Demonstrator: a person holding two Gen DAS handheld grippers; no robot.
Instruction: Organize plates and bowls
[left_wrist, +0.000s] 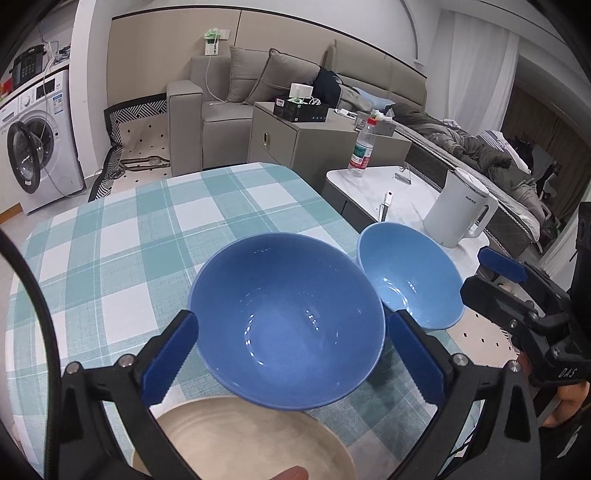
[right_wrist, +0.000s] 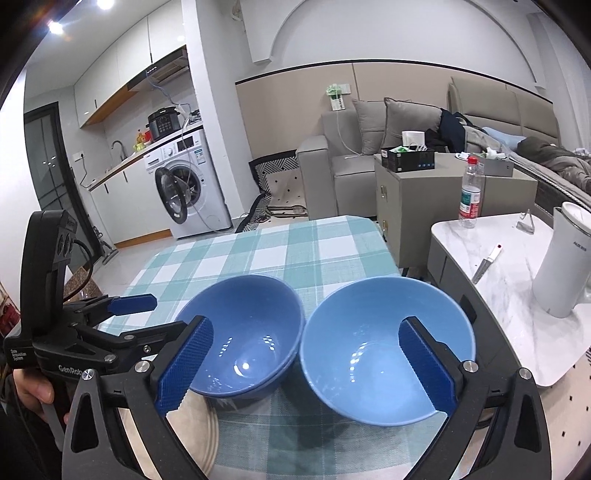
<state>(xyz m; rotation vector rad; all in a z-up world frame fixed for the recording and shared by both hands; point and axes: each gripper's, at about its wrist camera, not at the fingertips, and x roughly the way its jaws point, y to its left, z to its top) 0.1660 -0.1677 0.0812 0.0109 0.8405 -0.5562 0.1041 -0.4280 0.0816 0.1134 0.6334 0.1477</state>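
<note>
The darker blue bowl (left_wrist: 288, 321) serves as the landmark. Nearest the cameras, just in front of it, a beige plate (left_wrist: 243, 439) lies on the checked tablecloth (left_wrist: 122, 251), its far rim tucked under the bowl's near side in the left wrist view. The left gripper (left_wrist: 291, 354) has its blue fingers (left_wrist: 170, 358) spread wide to either side of this bowl; whether the pads touch its wall cannot be told, and the bowl appears raised above the plate rather than resting flat, though that is uncertain.

Immediately right of the darker blue bowl sits the lighter blue bowl (right_wrist: 388, 350), their rims almost touching. The right gripper (right_wrist: 306, 369) has one pad (right_wrist: 424, 365) inside this bowl against its right wall, the other finger outside that rim, so it pinches the wall; its left finger stands over the darker bowl. The lighter bowl overhangs the table's right edge.

Beyond the landmark, the tablecloth runs bare to its far edge, leaving wide room behind and to the left. To the right, across a narrow gap of floor, a white marble side table (right_wrist: 491, 266) carries a knife (right_wrist: 487, 264), a white kettle (right_wrist: 569, 266) and a water bottle (right_wrist: 471, 192). Farther back stand a grey cabinet (right_wrist: 417, 195), a sofa (right_wrist: 351, 162) and, far left, a washing machine (right_wrist: 188, 184).
</note>
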